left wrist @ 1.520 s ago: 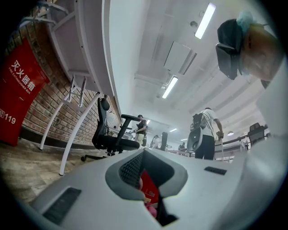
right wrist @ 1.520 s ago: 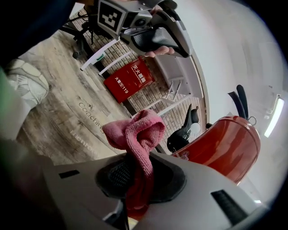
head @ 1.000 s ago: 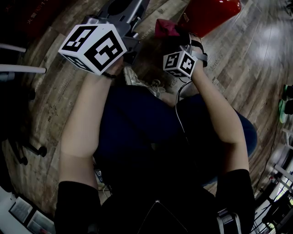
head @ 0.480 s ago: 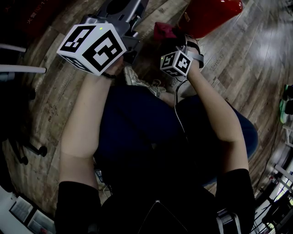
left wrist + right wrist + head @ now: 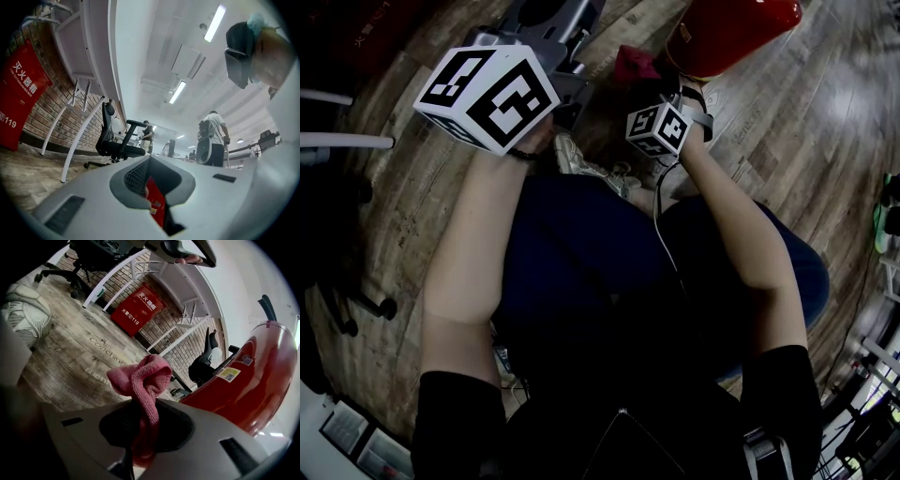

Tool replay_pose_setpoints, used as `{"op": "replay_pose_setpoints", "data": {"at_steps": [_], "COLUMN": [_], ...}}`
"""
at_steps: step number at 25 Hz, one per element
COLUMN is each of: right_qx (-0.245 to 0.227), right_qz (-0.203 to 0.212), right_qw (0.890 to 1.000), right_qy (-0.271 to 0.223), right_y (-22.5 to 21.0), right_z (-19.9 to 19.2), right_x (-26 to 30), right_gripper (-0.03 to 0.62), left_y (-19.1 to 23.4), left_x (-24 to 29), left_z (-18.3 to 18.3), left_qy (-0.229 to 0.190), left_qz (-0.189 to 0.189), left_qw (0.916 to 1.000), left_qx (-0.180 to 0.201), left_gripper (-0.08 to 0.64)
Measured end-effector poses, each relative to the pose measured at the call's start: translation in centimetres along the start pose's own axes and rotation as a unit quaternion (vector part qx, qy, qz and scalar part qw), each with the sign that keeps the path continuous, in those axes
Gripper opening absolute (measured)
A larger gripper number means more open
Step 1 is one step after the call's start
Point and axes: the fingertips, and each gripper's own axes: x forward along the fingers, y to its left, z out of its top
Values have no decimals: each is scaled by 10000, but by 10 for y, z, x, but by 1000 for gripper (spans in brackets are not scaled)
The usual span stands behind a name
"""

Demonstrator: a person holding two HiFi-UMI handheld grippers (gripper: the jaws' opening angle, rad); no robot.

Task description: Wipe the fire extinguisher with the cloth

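Right hand-held gripper [image 5: 140, 446] pinches the cloth [image 5: 140, 378] near the extinguisher [image 5: 255, 380]; left hand-held gripper [image 5: 154, 206] pressed together; the cloth's thin pinch could slip mid-wipe.

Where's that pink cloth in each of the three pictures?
Head view: the pink cloth is top centre, just left of the fire extinguisher, in the right claw.
Left gripper view: not in it.
Right gripper view: centre, pinched in the right claw, fire extinguisher at its right.
Shared landmark: the red fire extinguisher.
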Motion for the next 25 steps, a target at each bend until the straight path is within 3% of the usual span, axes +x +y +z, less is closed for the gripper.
{"op": "replay_pose_setpoints", "data": {"at_steps": [8,25], "right_qx": [-59,66], "right_qz": [142,871], "right_qw": [9997,9947], "right_qy": [186,547], "right_y": [18,60], "right_z": [-17,-53], "right_x": [10,24], "right_gripper": [71,71], "left_y": [0,-2], "left_x": [2,4], "left_z": [-2,-3], "left_qy": [30,69], "left_qz": [17,-16], "left_qw": [10000,10000], "left_qx": [6,-53], "left_gripper": [14,14]}}
